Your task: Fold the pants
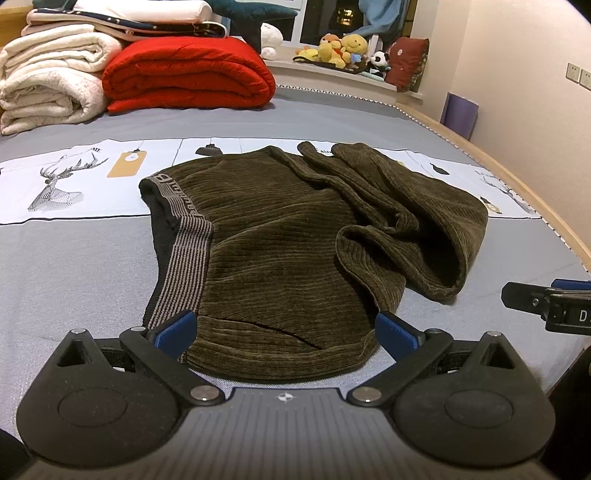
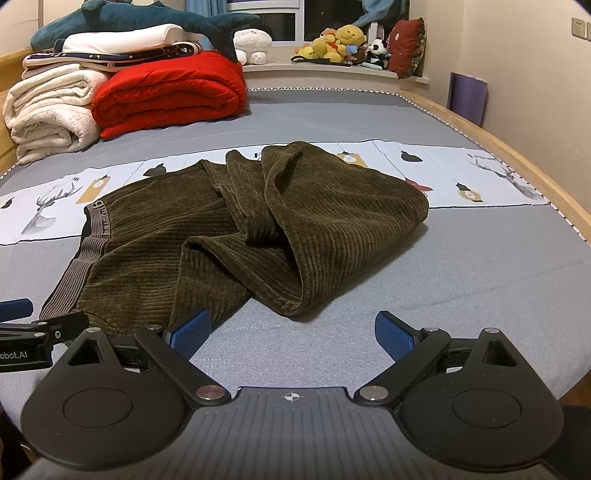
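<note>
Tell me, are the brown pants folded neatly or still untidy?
Untidy. The pants lie on the bed with the legs bunched loosely over the body, creased and uneven.

red quilt, folded, upper left | white blankets stacked at its left, touching | plush toys on windowsill, top centre-right | dark red cushion beside them | grey bedsheet with deer print

Grey bed w/ wooden edge; cream wall; dark window behind sill w/ plush toys.
</note>
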The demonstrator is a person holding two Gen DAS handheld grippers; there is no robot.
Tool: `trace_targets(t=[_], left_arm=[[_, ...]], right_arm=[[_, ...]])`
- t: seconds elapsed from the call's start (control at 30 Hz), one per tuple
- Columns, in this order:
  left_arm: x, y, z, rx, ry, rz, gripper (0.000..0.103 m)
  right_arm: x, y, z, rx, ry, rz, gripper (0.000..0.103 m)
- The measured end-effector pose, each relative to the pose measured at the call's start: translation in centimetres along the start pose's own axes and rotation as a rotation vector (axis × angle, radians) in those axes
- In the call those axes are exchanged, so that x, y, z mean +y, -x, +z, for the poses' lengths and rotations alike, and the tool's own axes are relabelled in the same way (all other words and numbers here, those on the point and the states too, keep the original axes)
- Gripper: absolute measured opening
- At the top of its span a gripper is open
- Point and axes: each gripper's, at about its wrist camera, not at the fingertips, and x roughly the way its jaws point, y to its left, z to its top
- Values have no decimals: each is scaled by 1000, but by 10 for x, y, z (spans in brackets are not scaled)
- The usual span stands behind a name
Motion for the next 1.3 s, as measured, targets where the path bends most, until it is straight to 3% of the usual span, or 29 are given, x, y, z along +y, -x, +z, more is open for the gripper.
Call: trace_targets(t=[0.3,0.47,0.57,0.67,0.73,0.8,0.9,1.17,1.3], left_arm=[[-3,-2,-1,-1,-18,-5,103],[-2,-3,-1,-2,-16,-8,98],[-4,-4,-2,4,-29,-16,85],[-7,-5,-2,9,-54,-20,54],[-7,-5,-2,12,-68,-31,22],[-5,-4,1,7,-69,-40,12],[11,1,15,-15,-13,-67,12],[99,-32,51,-25,131,-6,12],[144,-61,57,11,246,-26,18]], right_arm=[[0,4,1,-20,-4,5,96],[1,3,2,-25,0,4,96],[2,3,1,-31,4,5,92],[2,4,3,-38,5,9,85],[2,5,3,-42,2,17,77],[2,7,4,-55,1,19,59],[0,10,6,-81,-11,23,44],[-8,9,6,-68,-46,36,44],[-6,6,5,-56,-48,39,44]])
